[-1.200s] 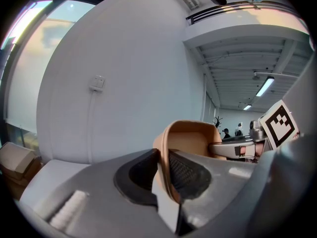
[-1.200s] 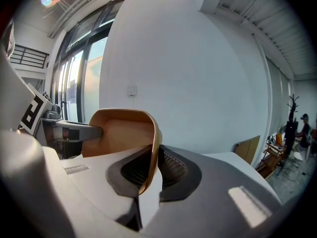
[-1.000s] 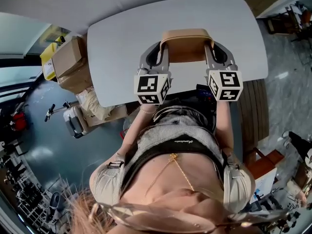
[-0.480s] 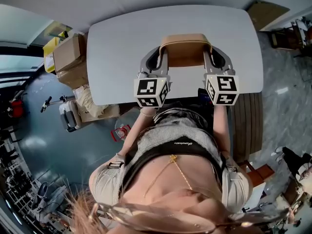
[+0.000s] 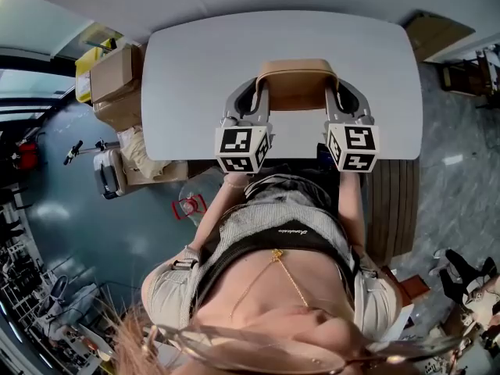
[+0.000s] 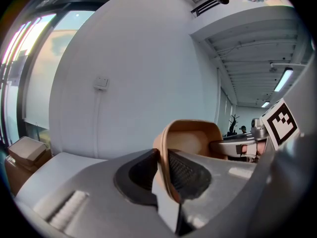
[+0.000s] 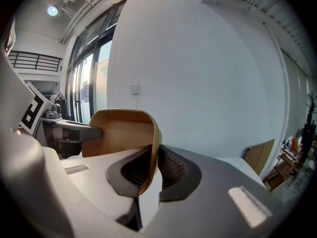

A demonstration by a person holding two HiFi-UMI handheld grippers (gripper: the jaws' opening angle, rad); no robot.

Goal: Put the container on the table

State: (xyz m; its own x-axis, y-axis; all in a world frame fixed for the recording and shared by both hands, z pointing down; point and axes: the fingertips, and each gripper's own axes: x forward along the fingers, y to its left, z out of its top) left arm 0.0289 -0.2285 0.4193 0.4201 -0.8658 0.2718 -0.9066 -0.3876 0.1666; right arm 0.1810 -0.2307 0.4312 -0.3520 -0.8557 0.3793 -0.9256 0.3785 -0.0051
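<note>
My left gripper (image 5: 256, 94) and right gripper (image 5: 337, 92) each clamp a side wall of the tan rounded container (image 5: 296, 84), centre frame; the pale grey table (image 5: 195, 61) lies directly beneath.

Bright, even daylight pours through the windows (image 7: 91, 83), a ceiling strip lamp (image 6: 283, 79) glowing too. Strong fisheye bending, black vignette round both gripper views. The white table (image 5: 195, 69) shows barely any shadow.
</note>
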